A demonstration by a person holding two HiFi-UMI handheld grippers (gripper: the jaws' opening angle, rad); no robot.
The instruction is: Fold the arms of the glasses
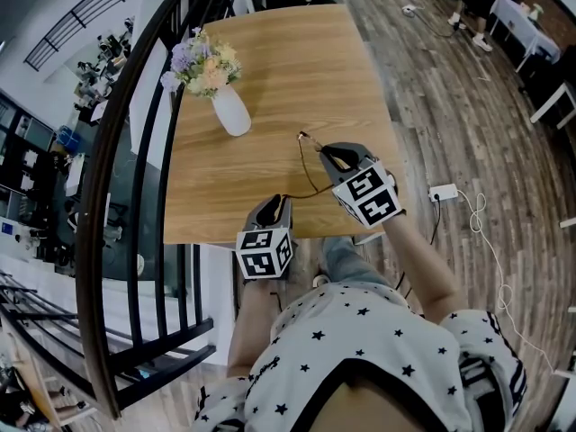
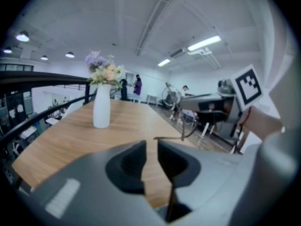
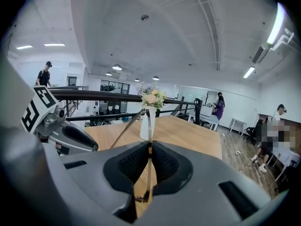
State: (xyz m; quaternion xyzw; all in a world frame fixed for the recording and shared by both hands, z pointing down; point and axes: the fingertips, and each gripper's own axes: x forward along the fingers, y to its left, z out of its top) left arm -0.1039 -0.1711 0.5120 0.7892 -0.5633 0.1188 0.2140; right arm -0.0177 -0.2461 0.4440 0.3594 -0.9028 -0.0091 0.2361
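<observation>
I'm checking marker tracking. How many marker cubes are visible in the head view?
2. One marker cube sits on the left claw at the table's near edge; the other on the right claw, over the table's near right corner. None looks hidden.

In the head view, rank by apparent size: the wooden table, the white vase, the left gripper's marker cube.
1. wooden table
2. left gripper's marker cube, which is nearer the camera
3. white vase, only slightly smaller
</observation>
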